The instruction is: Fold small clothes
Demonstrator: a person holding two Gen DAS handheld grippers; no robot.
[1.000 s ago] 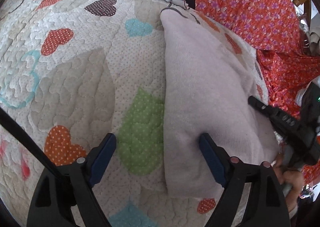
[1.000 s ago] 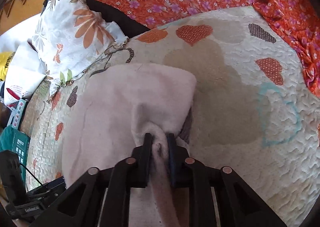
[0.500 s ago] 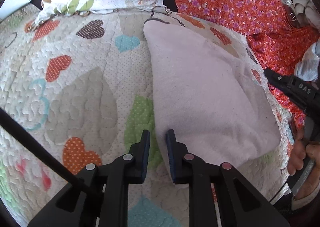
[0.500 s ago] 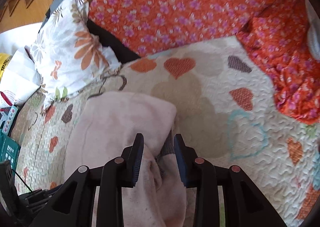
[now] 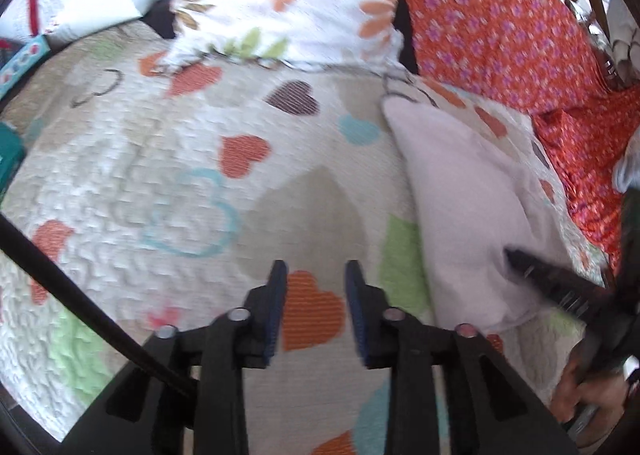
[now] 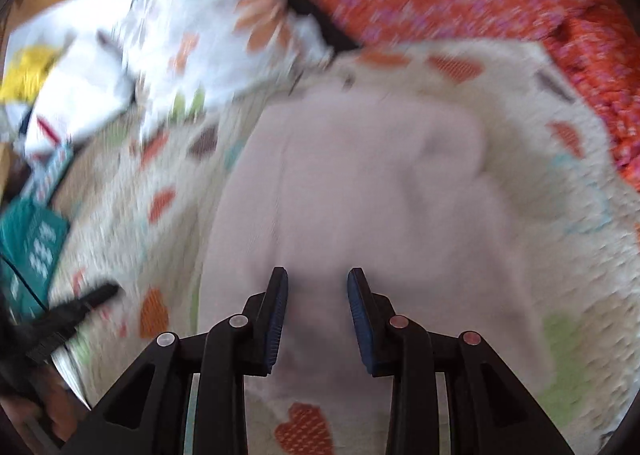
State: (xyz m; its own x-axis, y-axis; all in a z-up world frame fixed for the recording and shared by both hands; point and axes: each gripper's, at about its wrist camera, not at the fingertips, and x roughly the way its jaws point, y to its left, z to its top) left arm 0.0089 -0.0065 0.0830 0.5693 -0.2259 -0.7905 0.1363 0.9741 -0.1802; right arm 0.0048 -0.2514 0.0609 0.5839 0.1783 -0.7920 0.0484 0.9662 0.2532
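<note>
Heart quilt w/ pale pink garment lying folded, rumpled.

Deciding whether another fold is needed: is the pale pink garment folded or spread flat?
Folded. The pale pink garment lies on the quilt as a narrow, thick pad with rounded, doubled edges; neither gripper holds it.

Both tools, left tool and right tool, have black plastic linkage arms, blue ribbed pads, and silver and reddish pivot screws.
</note>
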